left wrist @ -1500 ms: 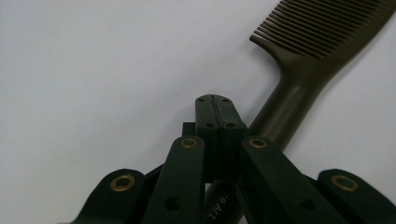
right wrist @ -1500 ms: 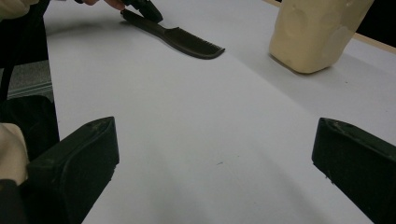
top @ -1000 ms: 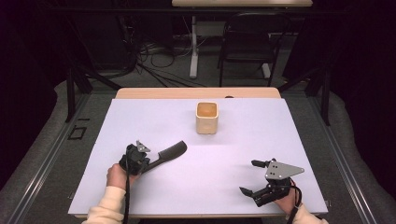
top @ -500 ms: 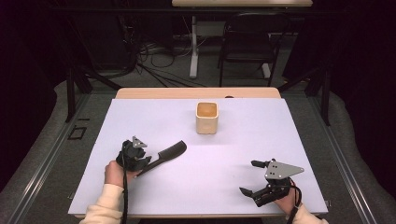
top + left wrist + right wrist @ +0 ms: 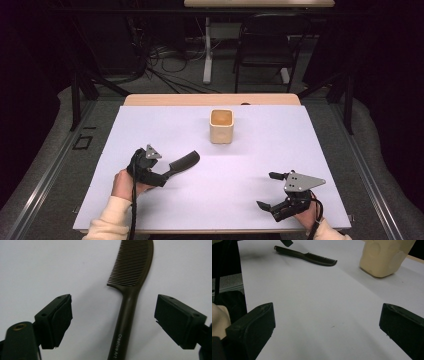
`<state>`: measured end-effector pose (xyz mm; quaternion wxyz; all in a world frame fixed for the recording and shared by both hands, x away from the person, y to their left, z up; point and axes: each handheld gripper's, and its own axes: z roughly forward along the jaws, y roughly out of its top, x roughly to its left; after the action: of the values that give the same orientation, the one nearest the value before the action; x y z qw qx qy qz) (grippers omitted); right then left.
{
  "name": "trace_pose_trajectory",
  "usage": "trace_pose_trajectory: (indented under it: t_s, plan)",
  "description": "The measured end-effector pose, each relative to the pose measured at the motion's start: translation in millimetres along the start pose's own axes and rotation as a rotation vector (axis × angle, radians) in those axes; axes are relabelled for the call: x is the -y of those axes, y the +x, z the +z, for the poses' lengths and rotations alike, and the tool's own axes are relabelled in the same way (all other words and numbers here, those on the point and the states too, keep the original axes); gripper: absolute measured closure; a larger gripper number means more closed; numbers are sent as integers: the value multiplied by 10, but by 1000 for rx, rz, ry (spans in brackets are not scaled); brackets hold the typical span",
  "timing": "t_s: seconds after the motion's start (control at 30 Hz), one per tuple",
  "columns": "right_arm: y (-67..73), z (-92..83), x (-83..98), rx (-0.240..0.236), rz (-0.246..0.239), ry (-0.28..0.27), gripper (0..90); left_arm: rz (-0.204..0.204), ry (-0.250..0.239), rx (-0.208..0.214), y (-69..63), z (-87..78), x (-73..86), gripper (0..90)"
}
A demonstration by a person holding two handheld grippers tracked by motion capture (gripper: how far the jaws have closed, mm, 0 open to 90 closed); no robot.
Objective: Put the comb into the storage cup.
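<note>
**Comb released on the tabletop**

We see the dark brown plastic comb [image 5: 130,290] lying flat on the white tabletop [image 5: 240,165], handle toward our left gripper [image 5: 113,322], teeth end pointing away. Its jaws have just been opening, clear of the handle between them. Our right gripper [image 5: 327,332] gapes, holding nothing.

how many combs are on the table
1: the dark comb lies flat on the white table at its left, handle between the open jaws of the left gripper.
</note>
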<state>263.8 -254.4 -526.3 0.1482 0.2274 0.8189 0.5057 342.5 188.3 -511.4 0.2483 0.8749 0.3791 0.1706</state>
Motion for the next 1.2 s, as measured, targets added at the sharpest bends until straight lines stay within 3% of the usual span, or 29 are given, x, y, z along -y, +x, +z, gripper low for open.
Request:
trace_pose_trajectory:
  t_s: [0.23, 0.63, 0.87, 0.97, 1.2]
  plan:
    - [2, 1, 1, 0, -1, 0, 1, 13, 26, 16, -20, 15, -18, 1]
    - [2, 10, 3, -4, 2, 4, 1, 73, 70, 25, -79, 59, -64, 0]
    - [2, 14, 5, -5, 1, 5, 1, 128, 153, 24, -117, 113, -134, 0]
    - [3, 16, 5, -6, 2, 8, 1, 141, 168, 24, -131, 124, -147, 43]
    - [9, 22, 5, -7, 0, 8, 1, 173, 215, 6, -143, 156, -205, 250]
